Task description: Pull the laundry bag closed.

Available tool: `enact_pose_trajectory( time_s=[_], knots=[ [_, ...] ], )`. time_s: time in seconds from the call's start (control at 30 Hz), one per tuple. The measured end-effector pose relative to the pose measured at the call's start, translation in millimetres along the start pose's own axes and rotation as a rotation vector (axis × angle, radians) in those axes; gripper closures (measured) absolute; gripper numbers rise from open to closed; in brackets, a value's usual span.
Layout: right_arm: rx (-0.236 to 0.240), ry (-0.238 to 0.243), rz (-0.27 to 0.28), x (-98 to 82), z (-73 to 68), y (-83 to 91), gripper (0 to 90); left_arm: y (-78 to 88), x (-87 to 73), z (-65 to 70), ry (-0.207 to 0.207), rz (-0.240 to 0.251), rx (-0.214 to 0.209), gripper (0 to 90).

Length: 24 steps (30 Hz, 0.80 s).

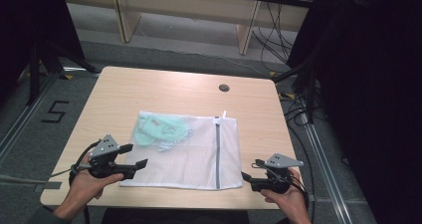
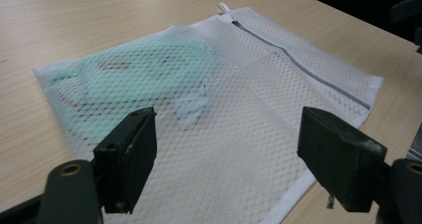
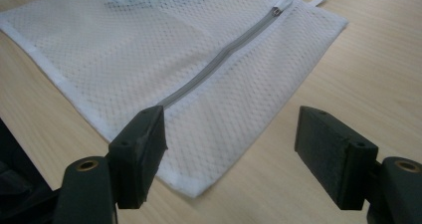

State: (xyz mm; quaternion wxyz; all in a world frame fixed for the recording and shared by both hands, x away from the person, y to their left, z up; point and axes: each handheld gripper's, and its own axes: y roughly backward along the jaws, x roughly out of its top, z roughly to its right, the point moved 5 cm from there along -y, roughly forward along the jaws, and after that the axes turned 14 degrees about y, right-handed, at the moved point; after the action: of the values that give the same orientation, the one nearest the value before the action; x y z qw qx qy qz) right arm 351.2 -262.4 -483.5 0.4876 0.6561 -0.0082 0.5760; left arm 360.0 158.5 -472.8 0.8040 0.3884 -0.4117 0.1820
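left gripper (image 1: 136, 156): jaws spread wide, nothing between them. Sits at the near left corner of the mesh bag, pointing in over its left edge. In the left gripper view (image 2: 226, 149) the mesh lies just ahead of and under the gap; contact with the fabric is not clear from here.
right gripper (image 1: 250, 170): jaws also wide apart, holding nothing. Parked just off the bag's near right corner, tips aimed at it. In the right gripper view (image 3: 230, 147) that corner lies between and just beyond the two jaws, close but not clamped.
mesh laundry bag (image 1: 199, 152): white, lying flat on the table, between the two grippers and ahead of both.
zipper (image 1: 217, 152): grey, looks closed along its length. Runs away from the right gripper, starting just ahead of its left-hand jaw (image 3: 219, 67); far across the bag from the left gripper (image 2: 298, 67).
zip pull tab (image 1: 224, 114): white, sticks out past the bag's far edge, well away from both grippers.
mint-green item (image 1: 161, 129): inside the bag, in the far left part, straight ahead of the left gripper (image 2: 149, 69). Probably a folded garment; the mesh blurs it.
table (image 1: 149, 89): light wood top, bare beyond the bag.
hands: left hand (image 1: 87, 184) and right hand (image 1: 288, 194) each grip a handle from the near side.
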Motion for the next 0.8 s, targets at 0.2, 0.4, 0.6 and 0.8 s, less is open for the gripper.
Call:
enact_pose_trajectory(
  time_s=[0.2,0.4,0.6,0.8],
  knots=[
    [-0.001,-0.014,-0.002,-4.9,-4.7,4.3,28.8,-0.6,-3.2,-0.6,-0.010,-0.009,0.003,23.3],
    [-0.015,0.021,-0.012,-9.3,-5.2,4.2,28.4,-1.0,-4.2,1.5,-0.003,-0.008,-0.002,23.3],
    [-0.012,0.013,-0.025,-10.8,-4.5,4.9,28.1,-2.0,-4.4,1.2,-0.021,-0.017,0.001,23.3],
    [0.000,0.018,-0.022,-11.5,-3.6,3.9,28.0,-2.9,-5.0,1.2,-0.020,-0.020,-0.004,23.4]
  ],
)
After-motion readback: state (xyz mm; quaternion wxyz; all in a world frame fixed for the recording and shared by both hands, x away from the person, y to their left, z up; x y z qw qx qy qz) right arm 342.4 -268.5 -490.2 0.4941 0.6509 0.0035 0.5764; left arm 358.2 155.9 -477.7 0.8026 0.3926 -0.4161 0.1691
